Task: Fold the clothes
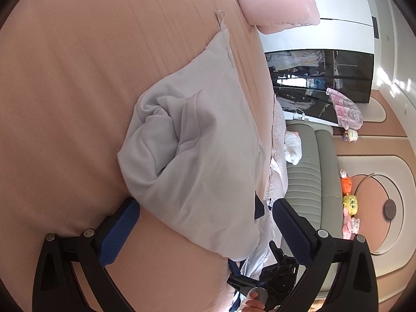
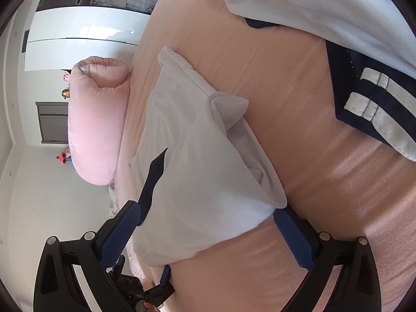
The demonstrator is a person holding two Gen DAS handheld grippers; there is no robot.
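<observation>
Folded pale garment [image 1: 197,140] lies on the pink bed [image 1: 65,104], both tongs spread wide.

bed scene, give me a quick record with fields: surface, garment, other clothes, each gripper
surface: peach bed sheet
garment: pale grey garment, folded into a bundle, lying on the sheet
other clothes: navy and white striped garment lying beside it
pillow: pink pillow at the bed's edge
left gripper: open, jaws either side of the bundle
right gripper: open, jaws either side of the bundle

Pale grey garment [image 1: 197,140], folded into a bundle, on pink bedsheet [image 1: 65,104]
</observation>
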